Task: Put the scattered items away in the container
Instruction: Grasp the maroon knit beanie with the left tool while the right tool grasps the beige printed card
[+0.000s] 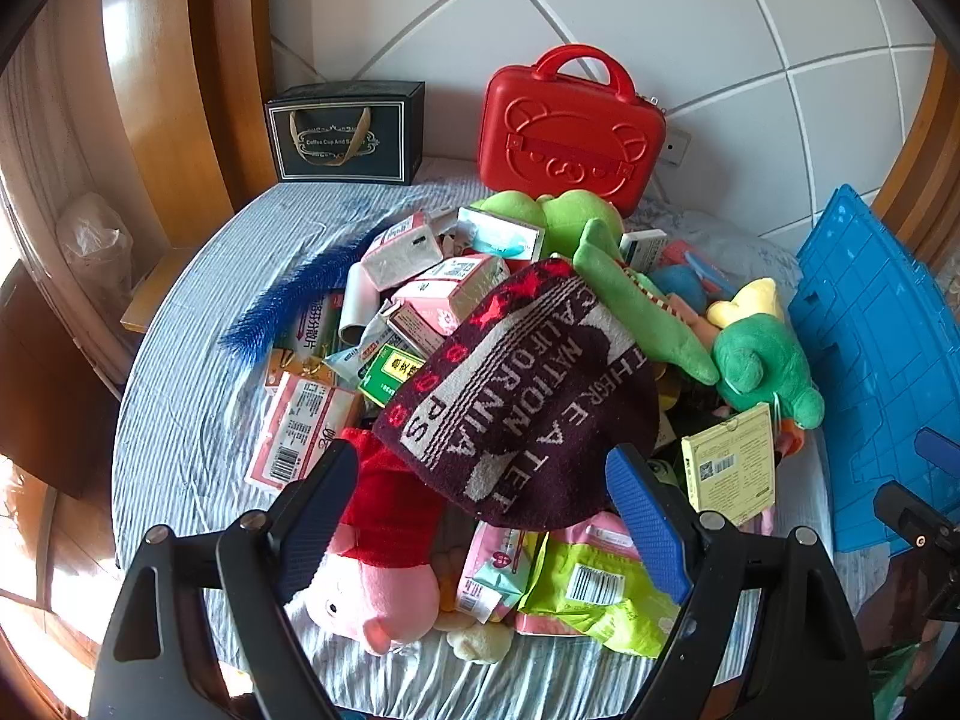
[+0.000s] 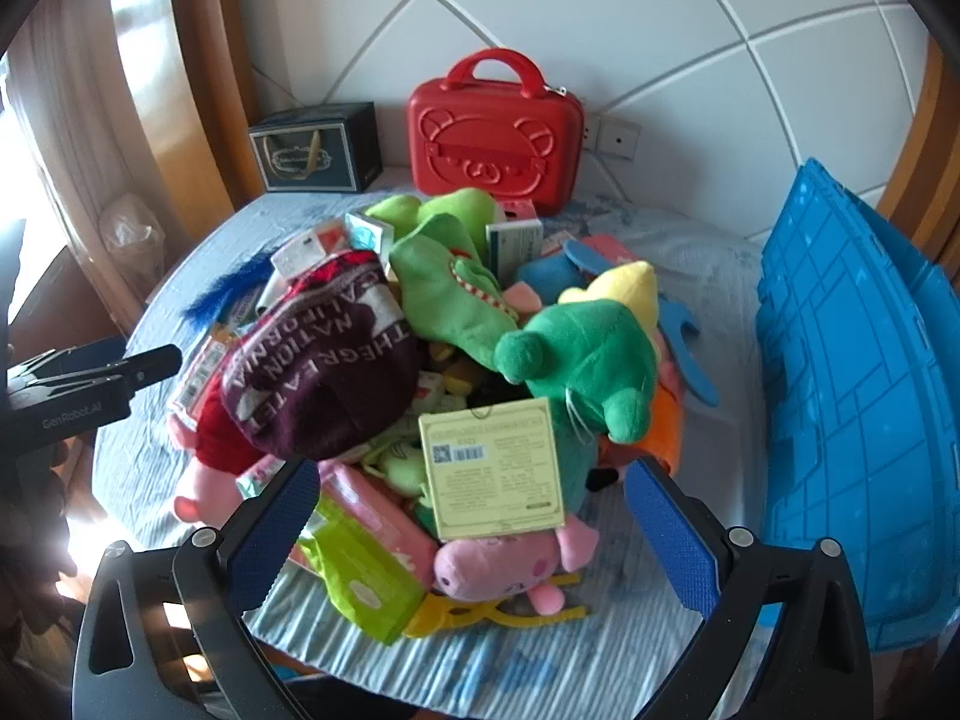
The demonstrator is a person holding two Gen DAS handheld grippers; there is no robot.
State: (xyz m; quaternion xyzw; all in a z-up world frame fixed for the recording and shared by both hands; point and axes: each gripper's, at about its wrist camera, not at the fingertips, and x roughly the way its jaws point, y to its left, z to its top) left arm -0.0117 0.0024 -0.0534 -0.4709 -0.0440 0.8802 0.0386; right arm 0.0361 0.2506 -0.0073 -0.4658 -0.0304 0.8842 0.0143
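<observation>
1. The scattered items are lying heaped on the bed [image 1: 180,312]: a maroon knit hat [image 1: 528,384] on top, plush toys and small boxes around it.
2. The blue container [image 2: 852,396] is standing just right of the heap, nothing visible in it yet.
3. I'm holding both grippers over the pile, left gripper [image 1: 486,516] and right gripper [image 2: 474,522], fingers spread wide, gripping nothing.
4. I'm judging this the first pick; next I'm needing to lower onto one item and close.
</observation>
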